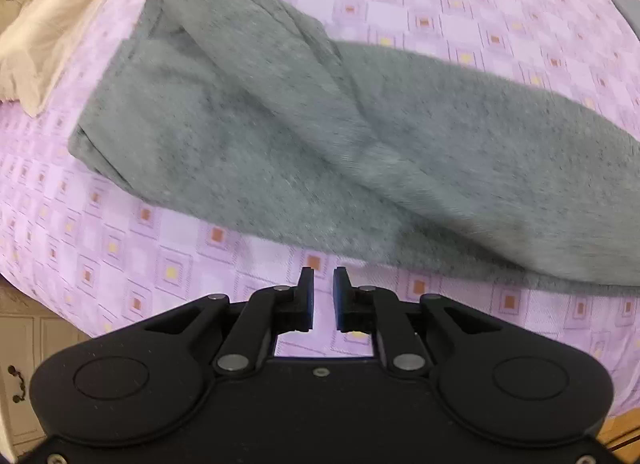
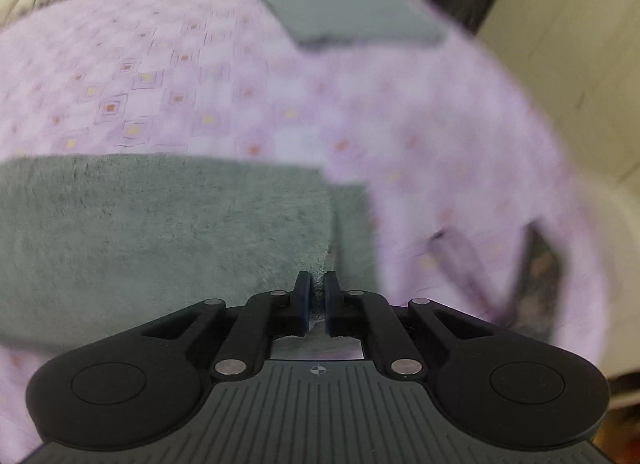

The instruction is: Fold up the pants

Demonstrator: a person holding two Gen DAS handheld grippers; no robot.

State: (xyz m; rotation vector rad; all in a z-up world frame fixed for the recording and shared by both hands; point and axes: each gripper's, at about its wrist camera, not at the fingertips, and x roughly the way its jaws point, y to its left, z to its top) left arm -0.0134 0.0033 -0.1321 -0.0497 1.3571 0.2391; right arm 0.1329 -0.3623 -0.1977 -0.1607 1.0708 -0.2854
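Two grippers hang over a bed (image 1: 440,4) covered in a lilac sheet with small squares, where the grey pants (image 1: 280,136) lie folded lengthwise across the middle. Left gripper (image 1: 323,278): its fingers stand slightly apart with nothing between them, just clear of the near edge of the pants. Right gripper (image 2: 318,282): its fingers are nearly closed at the corner of the pants, with grey cloth showing in the narrow gap, while a folded grey garment (image 2: 348,12) lies well apart at the far side.
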